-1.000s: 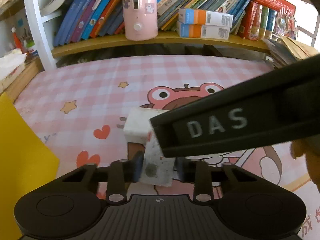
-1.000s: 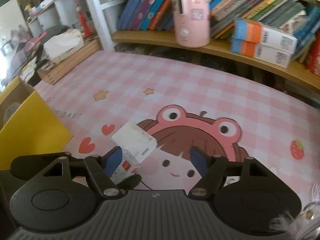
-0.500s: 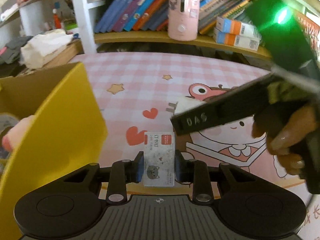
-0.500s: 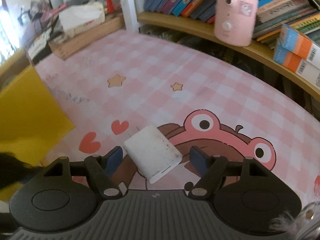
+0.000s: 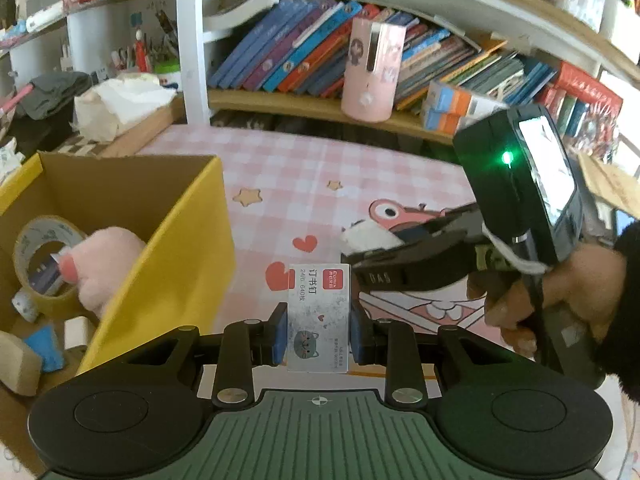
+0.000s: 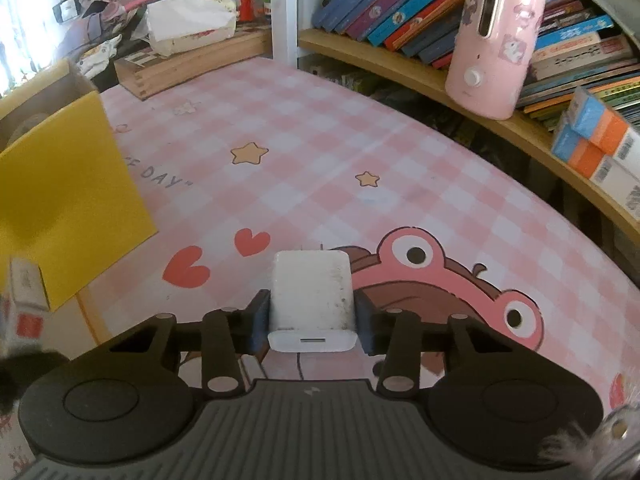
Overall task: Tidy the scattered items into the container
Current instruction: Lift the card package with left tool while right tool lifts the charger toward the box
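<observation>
Inside yellow box [image 5: 192, 236], tape roll [image 5: 44, 264], left view only

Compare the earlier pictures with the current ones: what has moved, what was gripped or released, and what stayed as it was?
The right gripper has closed on the white charger, which earlier lay loose between its open jaws. The left gripper has carried the staple box up and towards the yellow box, whose inside now shows. The left grip on the staple box and the pink mat stayed unchanged.
</observation>
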Demonstrator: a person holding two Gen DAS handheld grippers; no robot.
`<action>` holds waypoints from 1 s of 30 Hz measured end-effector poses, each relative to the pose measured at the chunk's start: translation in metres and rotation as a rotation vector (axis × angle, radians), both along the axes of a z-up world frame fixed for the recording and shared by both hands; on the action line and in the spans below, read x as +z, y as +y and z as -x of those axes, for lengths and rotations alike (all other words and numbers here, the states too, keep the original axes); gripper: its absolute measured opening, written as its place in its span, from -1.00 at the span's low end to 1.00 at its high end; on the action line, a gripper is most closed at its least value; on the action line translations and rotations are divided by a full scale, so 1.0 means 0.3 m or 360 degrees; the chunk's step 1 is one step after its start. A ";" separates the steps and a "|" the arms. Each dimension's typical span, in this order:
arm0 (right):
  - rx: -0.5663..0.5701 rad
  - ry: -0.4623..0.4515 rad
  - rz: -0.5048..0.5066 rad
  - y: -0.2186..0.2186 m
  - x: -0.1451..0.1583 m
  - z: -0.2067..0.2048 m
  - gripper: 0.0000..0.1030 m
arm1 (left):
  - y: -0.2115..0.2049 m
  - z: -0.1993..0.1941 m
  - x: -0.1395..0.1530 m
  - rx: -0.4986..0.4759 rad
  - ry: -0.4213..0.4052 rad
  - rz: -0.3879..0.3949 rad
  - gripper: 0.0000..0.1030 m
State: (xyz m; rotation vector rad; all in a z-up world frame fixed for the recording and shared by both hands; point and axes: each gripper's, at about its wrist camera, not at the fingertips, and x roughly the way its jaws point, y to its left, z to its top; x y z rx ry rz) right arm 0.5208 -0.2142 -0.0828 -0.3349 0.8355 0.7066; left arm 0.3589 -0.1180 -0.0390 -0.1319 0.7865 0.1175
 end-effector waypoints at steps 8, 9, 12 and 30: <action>-0.0103 -0.0005 -0.0077 -0.077 0.073 0.142 -0.20 | -0.001 0.091 0.062 -0.0062 -0.0064 0.0036 -0.45; -0.0120 0.0003 -0.0090 -0.088 0.082 0.164 -0.20 | -0.004 0.100 0.068 -0.0076 -0.0066 0.0042 -0.45; -0.0159 0.0024 -0.0124 -0.115 0.107 0.228 -0.20 | -0.010 0.138 0.085 -0.0123 -0.0080 0.0052 -0.45; -0.0499 0.0046 -0.0231 -0.242 0.253 0.655 -0.20 | 0.015 0.349 0.144 -0.0478 -0.0151 0.0197 -0.45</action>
